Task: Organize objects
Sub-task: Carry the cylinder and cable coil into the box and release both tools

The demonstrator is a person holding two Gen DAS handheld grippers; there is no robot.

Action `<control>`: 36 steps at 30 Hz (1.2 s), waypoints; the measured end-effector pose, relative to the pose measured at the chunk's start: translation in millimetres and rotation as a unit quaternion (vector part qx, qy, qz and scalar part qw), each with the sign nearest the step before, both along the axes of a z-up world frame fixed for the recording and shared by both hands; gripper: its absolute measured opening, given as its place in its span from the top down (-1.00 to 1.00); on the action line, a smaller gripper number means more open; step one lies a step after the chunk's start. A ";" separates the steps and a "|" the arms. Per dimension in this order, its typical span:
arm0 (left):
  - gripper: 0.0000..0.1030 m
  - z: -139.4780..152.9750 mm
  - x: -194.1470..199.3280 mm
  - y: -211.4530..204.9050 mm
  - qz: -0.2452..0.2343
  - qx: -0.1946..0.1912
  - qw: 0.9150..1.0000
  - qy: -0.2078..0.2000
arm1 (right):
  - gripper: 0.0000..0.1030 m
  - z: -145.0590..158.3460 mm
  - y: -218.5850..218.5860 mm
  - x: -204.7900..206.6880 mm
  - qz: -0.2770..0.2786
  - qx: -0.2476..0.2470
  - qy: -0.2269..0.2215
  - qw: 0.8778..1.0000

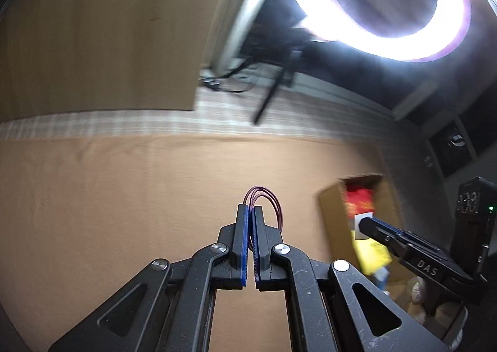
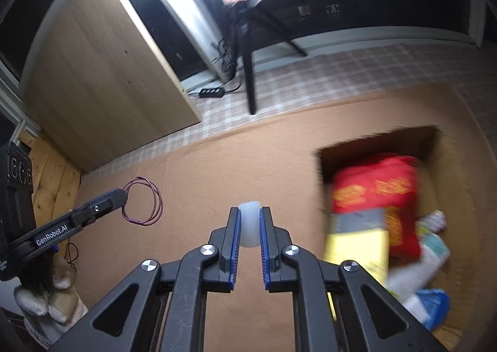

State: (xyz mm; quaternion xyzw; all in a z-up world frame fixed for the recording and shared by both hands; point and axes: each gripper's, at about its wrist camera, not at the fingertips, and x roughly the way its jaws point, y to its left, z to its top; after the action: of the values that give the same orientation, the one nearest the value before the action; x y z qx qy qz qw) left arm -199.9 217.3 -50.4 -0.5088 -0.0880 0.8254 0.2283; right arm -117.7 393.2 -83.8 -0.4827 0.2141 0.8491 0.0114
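My left gripper (image 1: 250, 208) is shut on a coil of thin maroon cord (image 1: 267, 200) and holds it above the tan mat; it also shows at the left of the right wrist view (image 2: 119, 195), with the cord (image 2: 146, 201) hanging from its tip. My right gripper (image 2: 249, 212) is shut on a small translucent white object (image 2: 250, 224). It also shows at the right of the left wrist view (image 1: 366, 224), beside the open cardboard box (image 1: 330, 209). The box (image 2: 435, 140) holds a red packet (image 2: 379, 193), a yellow packet (image 2: 357, 246) and other items.
A tan mat (image 2: 233, 159) covers the checked floor (image 2: 310, 78). A wooden cabinet (image 2: 102, 78) stands at the back left. A ring light (image 1: 388, 38) on a black tripod (image 2: 248, 78) stands behind the mat, with a power strip (image 2: 211, 92) beside it.
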 end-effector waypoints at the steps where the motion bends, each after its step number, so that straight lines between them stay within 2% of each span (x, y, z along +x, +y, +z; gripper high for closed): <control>1: 0.97 4.1 5.7 9.3 -0.009 0.002 1.000 0.004 | 0.79 3.1 7.2 9.8 -0.006 0.004 0.002 1.000; 6: 0.97 17.0 32.3 63.7 -0.055 0.010 0.998 0.012 | 0.79 10.7 47.5 59.5 -0.041 0.013 0.007 0.999; 11: 0.97 22.3 55.7 115.3 -0.091 0.015 0.996 0.012 | 0.79 5.7 80.0 101.1 -0.072 0.022 0.002 0.997; 20: 0.97 18.7 98.7 196.5 -0.147 0.002 0.989 0.010 | 0.79 -12.4 113.2 143.5 -0.096 0.007 -0.011 0.995; 26: 0.96 11.5 114.7 225.4 -0.166 -0.013 0.986 0.008 | 0.73 -15.5 120.8 155.1 -0.100 0.005 -0.007 0.995; 36: 0.96 7.1 118.4 243.2 -0.184 -0.020 0.983 0.003 | 0.63 -14.1 125.3 163.1 -0.103 0.014 -0.005 0.995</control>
State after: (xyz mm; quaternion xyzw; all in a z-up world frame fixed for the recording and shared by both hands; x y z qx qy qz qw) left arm -81.6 460.5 -43.3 -0.5178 0.0239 0.7728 0.3663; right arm 45.4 518.5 -97.9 -0.4625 0.2509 0.8437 0.1066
